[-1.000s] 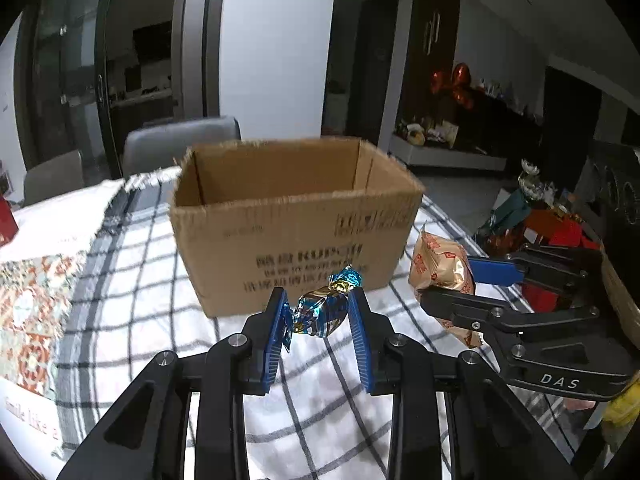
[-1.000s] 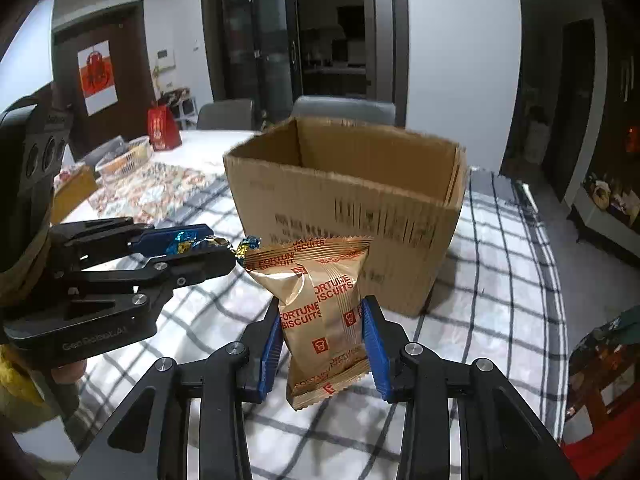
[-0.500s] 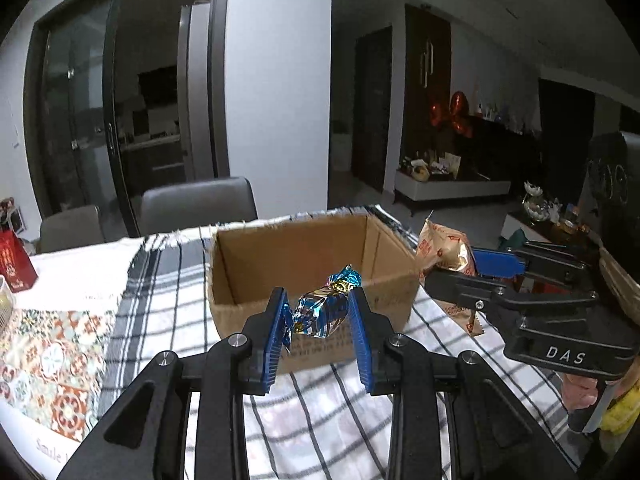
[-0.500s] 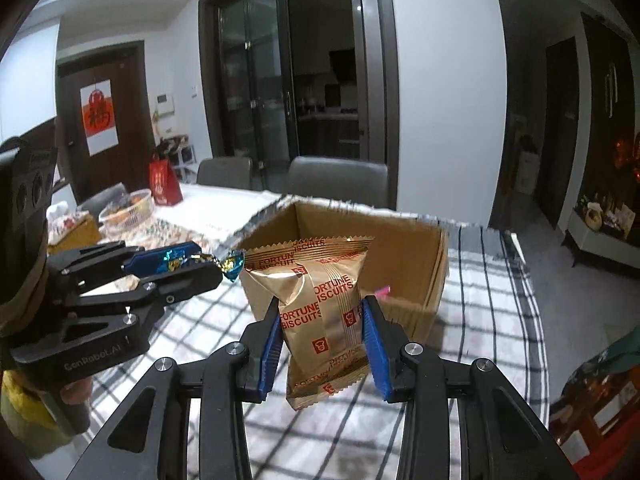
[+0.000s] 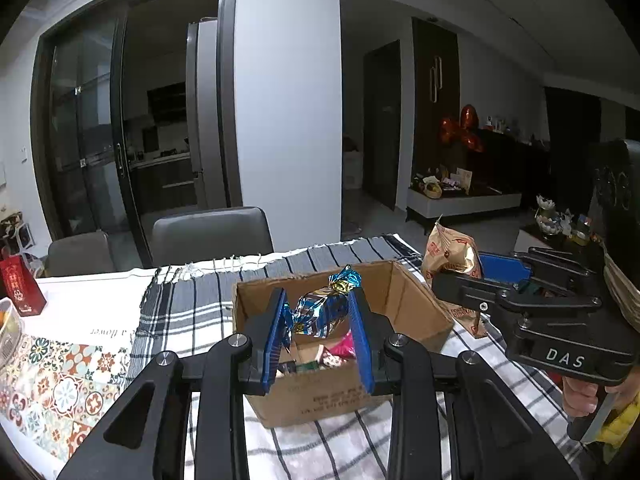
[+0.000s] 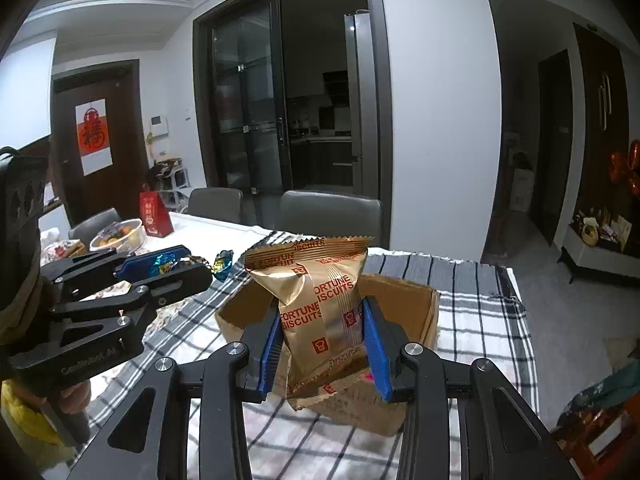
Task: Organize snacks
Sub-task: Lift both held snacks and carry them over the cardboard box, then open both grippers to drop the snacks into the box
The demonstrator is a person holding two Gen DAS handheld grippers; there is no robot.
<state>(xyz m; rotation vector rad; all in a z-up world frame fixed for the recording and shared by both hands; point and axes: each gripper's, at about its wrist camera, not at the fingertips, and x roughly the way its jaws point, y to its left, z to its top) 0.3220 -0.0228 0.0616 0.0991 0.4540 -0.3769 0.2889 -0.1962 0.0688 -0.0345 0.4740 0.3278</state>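
An open cardboard box (image 5: 404, 312) (image 6: 424, 308) stands on the checked tablecloth, with several snack packets on its floor. My left gripper (image 5: 318, 318) is shut on a blue and gold foil candy (image 5: 320, 312), held above the box's near wall. That candy (image 6: 166, 262) and the left gripper (image 6: 160, 266) also show at the left of the right wrist view. My right gripper (image 6: 324, 332) is shut on a gold Fortune Biscuits packet (image 6: 320, 300), raised in front of the box. The packet (image 5: 452, 256) shows in the right gripper (image 5: 472, 276) to the right of the box.
Grey chairs (image 5: 212, 236) stand behind the table. A red gift bag (image 5: 18, 288) (image 6: 154, 216) and a bowl of fruit (image 6: 118, 234) sit at the far left. A patterned mat (image 5: 60, 384) lies left of the checked cloth (image 6: 480, 320). A person's hand (image 5: 584, 396) grips the right tool.
Both grippers have risen with their snacks, so the box now sits lower in both views and its inside with several packets has come into sight.
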